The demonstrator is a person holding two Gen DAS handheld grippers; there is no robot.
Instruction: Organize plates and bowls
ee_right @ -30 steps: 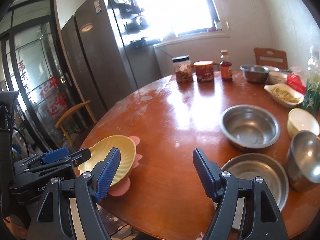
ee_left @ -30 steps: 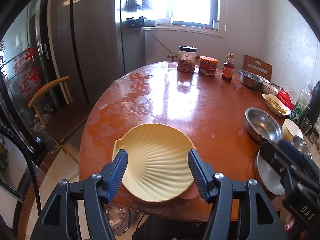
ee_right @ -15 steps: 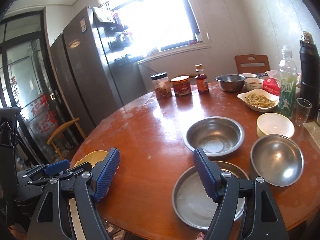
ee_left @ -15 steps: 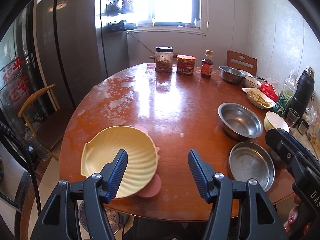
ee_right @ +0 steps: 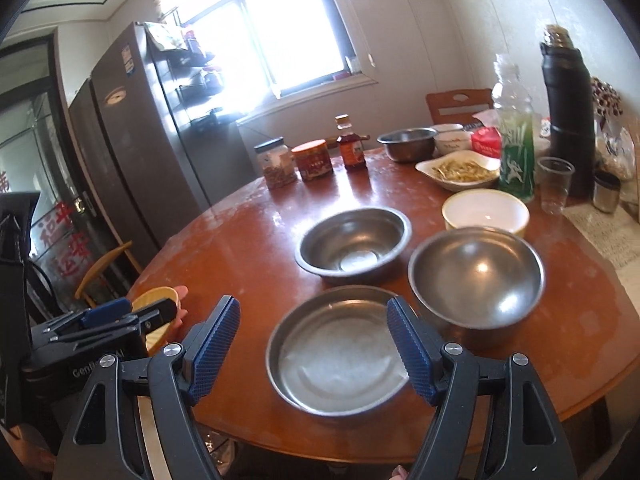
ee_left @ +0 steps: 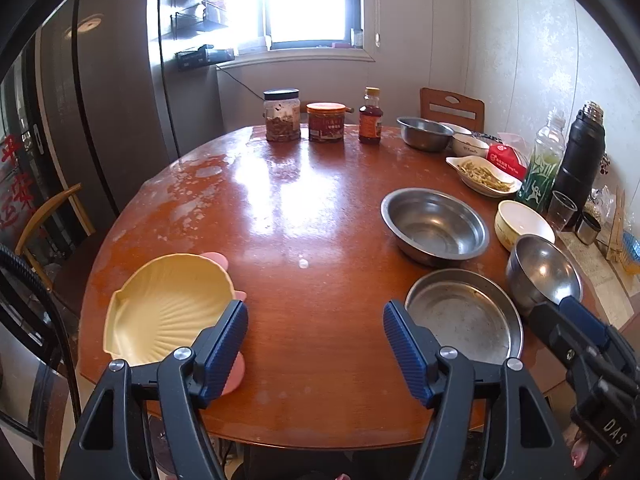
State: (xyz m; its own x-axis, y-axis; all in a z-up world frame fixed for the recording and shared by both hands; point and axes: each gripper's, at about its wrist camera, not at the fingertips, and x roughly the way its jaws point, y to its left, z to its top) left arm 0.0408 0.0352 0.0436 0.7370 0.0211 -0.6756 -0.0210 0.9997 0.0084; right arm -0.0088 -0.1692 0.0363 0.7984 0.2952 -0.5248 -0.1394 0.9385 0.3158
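Observation:
A yellow shell-shaped plate [ee_left: 168, 308] rests on a pink plate [ee_left: 234, 372] at the table's near left edge. My left gripper [ee_left: 314, 320] hovers just right of it over bare table; its jaws are opening and hold nothing. A flat steel plate [ee_right: 336, 360] lies near the front edge, and my right gripper [ee_right: 312, 316] hangs open above its near rim, holding nothing. Behind it sit a wide steel bowl [ee_right: 354, 244], a round steel bowl [ee_right: 476, 276] and a white bowl [ee_right: 484, 210]. The yellow shell-shaped plate [ee_right: 158, 298] peeks from behind the left gripper [ee_right: 132, 314].
At the back stand two jars [ee_left: 282, 116], a sauce bottle [ee_left: 370, 118], another steel bowl [ee_left: 426, 132] and a dish of food [ee_left: 484, 172]. A green bottle [ee_right: 514, 144], black flask [ee_right: 568, 120] and plastic cup [ee_right: 554, 184] crowd the right. A wooden chair [ee_left: 44, 220] stands left.
Both grippers have swung to the right. The yellow plate slid from between the left fingers to their left side, and the left jaws stand wider. The steel plate now sits before the right gripper.

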